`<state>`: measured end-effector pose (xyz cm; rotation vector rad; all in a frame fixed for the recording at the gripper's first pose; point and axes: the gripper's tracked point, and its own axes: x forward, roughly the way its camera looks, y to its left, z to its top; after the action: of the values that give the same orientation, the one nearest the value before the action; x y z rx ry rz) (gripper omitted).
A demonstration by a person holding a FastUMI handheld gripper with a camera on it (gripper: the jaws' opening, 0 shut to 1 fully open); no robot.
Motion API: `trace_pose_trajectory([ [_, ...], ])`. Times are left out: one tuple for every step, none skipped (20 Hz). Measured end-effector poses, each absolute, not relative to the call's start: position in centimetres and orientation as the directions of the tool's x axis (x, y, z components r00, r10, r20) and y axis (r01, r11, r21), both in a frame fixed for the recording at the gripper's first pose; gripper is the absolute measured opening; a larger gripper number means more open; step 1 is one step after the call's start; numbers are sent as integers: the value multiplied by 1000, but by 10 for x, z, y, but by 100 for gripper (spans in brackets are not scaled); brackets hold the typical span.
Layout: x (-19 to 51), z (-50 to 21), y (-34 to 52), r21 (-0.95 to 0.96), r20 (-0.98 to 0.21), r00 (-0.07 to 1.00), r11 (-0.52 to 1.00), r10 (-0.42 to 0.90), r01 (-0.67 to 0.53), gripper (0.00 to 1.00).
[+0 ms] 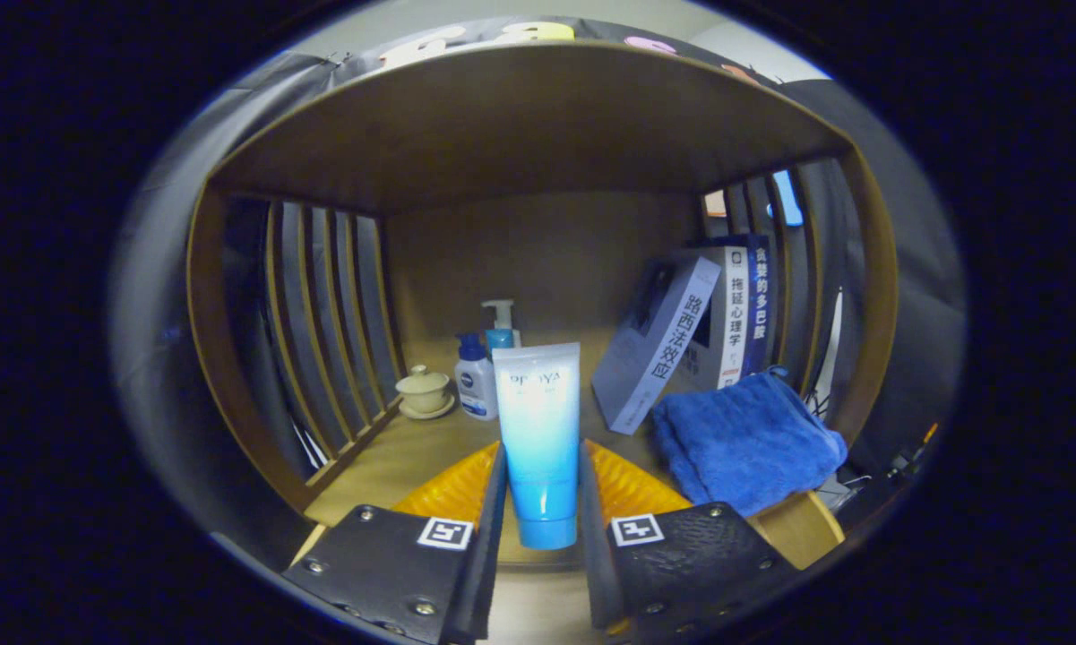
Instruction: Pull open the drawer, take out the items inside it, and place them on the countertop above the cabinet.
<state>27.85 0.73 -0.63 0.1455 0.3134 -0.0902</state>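
The tube [538,439] is the item I am carrying now: a pale blue-and-white squeeze tube, standing cap down between the two fingers of my tongs [542,502]. Both fingers press on its lower half, one on each side, so the tongs are nearly closed with the tube clamped in them. It hangs upright, and I cannot tell whether its cap touches the surface under it.

I judge the step in hand to be the placing one. The tube is already gripped and held in front of the wooden table [385,457], the cabinet's top with slatted sides and a board above.

Beyond the fingers the table carries other things. To the left of the tube stand a small white bottle [475,385] with a blue cap and, just behind it, a pump bottle [500,324]. Further left a small lidded cup [425,391] sits on its saucer by the slats. To the right, books [681,345] lean against one another, and a folded blue towel [745,437] lies in front of them, near the right finger.

The next move, as I see it, calls for easing the tube forward over the bare wood between the bottles and the towel, lowering it until the cap rests, then spreading the fingers. A narrow cap under a tall tube may tip, so I would release slowly and keep clear of the white bottle.
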Motion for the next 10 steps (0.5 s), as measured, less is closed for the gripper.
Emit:
trace_pose_trajectory([
  [286,-19,7,117,-328,942,986,-72,116,42],
  [292,-31,7,105,-346,935,987,-77,120,42],
  [297,-45,7,98,-369,926,987,-82,127,42],
  [302,-60,7,91,-395,915,987,-85,131,42],
  [305,-72,8,94,-415,906,986,-83,134,42],
  [309,-78,10,109,-420,904,985,-76,133,42],
  [311,-82,12,119,-422,904,984,-70,132,42],
  [313,-89,11,121,-428,901,983,-72,137,42],
  [316,-94,11,119,-431,899,983,-77,141,42],
  [317,-100,12,115,-440,895,983,-76,140,42],
])
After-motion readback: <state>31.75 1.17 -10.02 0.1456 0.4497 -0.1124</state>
